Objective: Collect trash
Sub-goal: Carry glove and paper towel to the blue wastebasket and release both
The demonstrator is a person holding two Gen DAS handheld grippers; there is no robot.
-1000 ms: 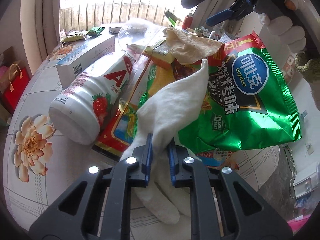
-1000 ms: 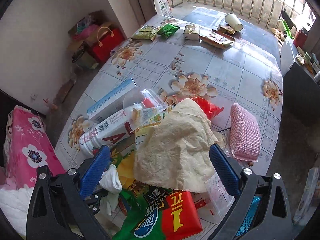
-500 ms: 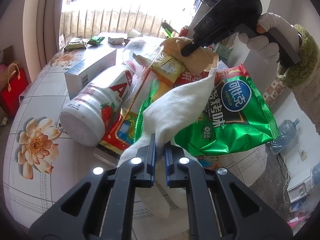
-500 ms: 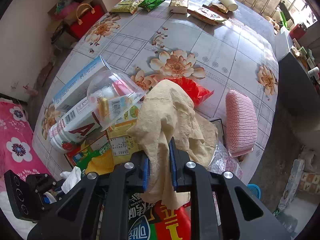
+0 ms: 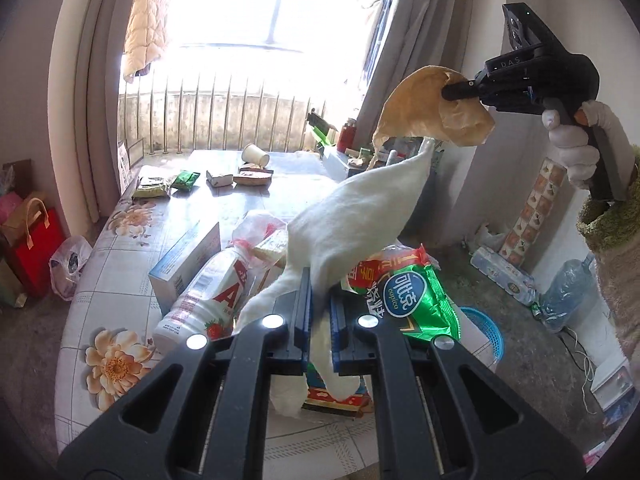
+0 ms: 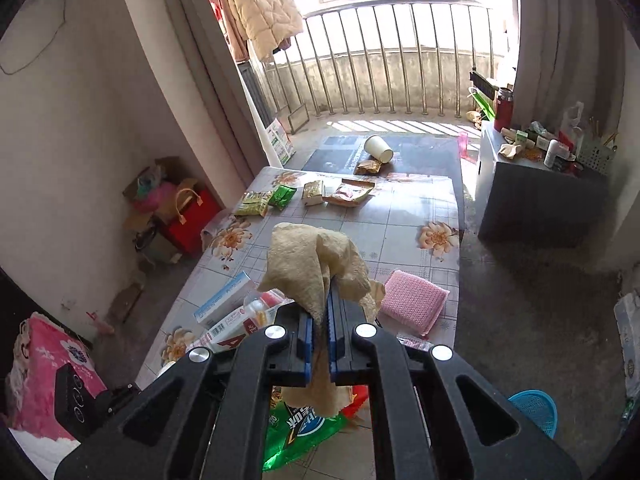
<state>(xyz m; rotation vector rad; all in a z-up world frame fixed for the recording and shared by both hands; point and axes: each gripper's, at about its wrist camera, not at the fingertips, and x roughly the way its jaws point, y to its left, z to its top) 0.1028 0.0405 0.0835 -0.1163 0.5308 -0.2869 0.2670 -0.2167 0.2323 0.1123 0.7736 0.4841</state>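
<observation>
My left gripper is shut on a white tissue and holds it above the trash pile on the floral table. My right gripper is shut on a crumpled brown paper, lifted high; it also shows in the left wrist view, up at the right. Below lie a green chip bag, a white strawberry drink bottle, a blue-white box and a clear plastic bag.
A blue basket stands on the floor right of the table. A pink sponge cloth lies at the table's right edge. Snack packets and a paper cup lie at the far end. A dark cabinet stands right.
Both grippers have risen well above the table, each carrying its piece. The brown paper has come up off the pile; the white tissue now hangs free above it.
</observation>
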